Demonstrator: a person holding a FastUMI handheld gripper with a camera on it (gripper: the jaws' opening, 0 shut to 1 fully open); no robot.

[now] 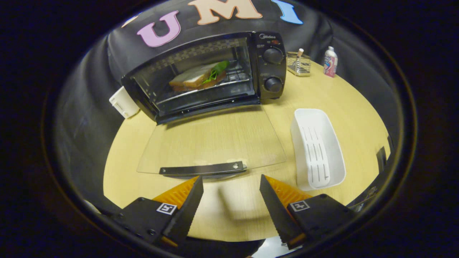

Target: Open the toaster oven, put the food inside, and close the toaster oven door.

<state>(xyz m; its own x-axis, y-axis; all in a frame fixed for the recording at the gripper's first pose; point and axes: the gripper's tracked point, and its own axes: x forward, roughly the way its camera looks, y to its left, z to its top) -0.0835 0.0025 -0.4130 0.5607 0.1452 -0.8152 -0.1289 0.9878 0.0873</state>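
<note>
Spread, empty gripper [231,179] apparently hovers before the open door's handle [203,168], sandwich [199,76] inside.

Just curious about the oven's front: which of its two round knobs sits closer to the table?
The lower knob on the toaster oven, directly beneath the upper knob. The open claw hangs before the lowered glass door.

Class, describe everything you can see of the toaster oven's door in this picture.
The door is a clear glass pane, folded fully down and lying roughly flat over the wooden table, hinged at the toaster oven front. A dark handle bar runs along its free edge. The table shows through the glass. The open hand-held gripper sits just short of the handle, not touching it.
</note>
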